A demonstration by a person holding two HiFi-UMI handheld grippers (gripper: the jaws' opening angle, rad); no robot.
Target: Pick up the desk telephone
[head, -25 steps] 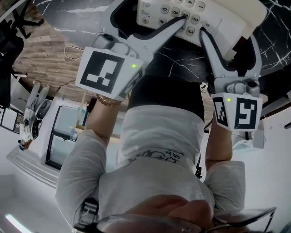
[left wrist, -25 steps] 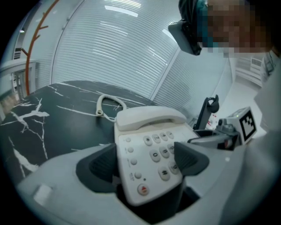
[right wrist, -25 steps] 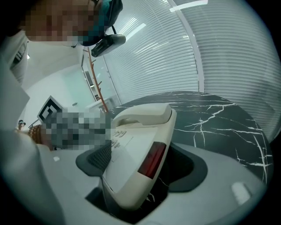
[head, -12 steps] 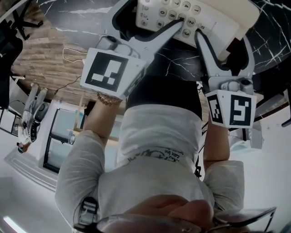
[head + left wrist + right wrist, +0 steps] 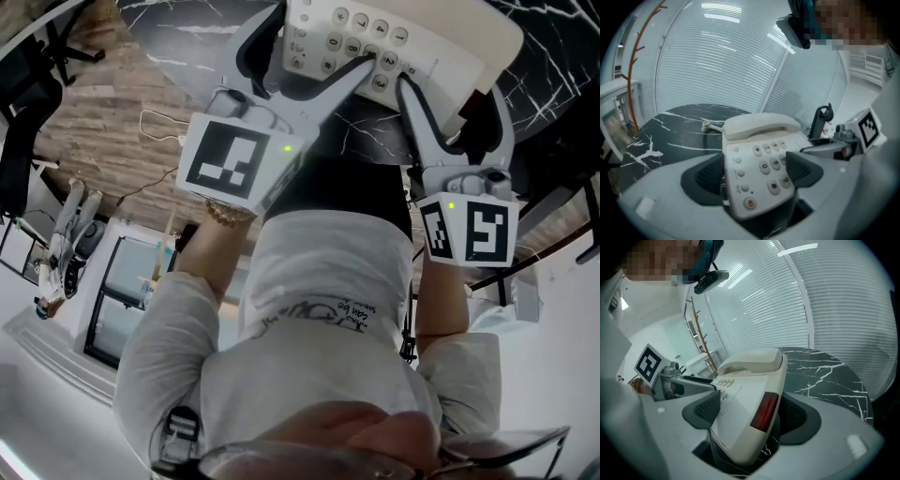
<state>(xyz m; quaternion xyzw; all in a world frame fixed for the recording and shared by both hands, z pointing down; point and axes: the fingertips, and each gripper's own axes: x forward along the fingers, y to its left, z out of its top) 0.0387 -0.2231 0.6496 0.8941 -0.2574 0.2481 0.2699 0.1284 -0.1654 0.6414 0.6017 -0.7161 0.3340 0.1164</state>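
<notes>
A cream desk telephone (image 5: 375, 37) with its handset (image 5: 761, 125) in the cradle is held between both grippers over the black marble table (image 5: 375, 131). My left gripper (image 5: 302, 49) is shut on the keypad end; its dark pads (image 5: 708, 176) press the phone's two sides across the keys (image 5: 771, 164). On the phone's other end, by the red window (image 5: 764, 411), my right gripper (image 5: 450, 86) is shut, one pad (image 5: 705, 408) on top and one beneath. The phone's cord (image 5: 707, 125) trails onto the table (image 5: 656, 140).
The round marble table (image 5: 825, 376) stands by curved glass walls with blinds. A black stand (image 5: 820, 119) sits at its far side. In the head view I see wood flooring (image 5: 103, 131), a loose cable (image 5: 155, 117) and an office chair (image 5: 28, 94) to the left.
Both grippers, with the phone between them, have shifted a little left and farther from the person's body in the head view. Both grips are unchanged.
</notes>
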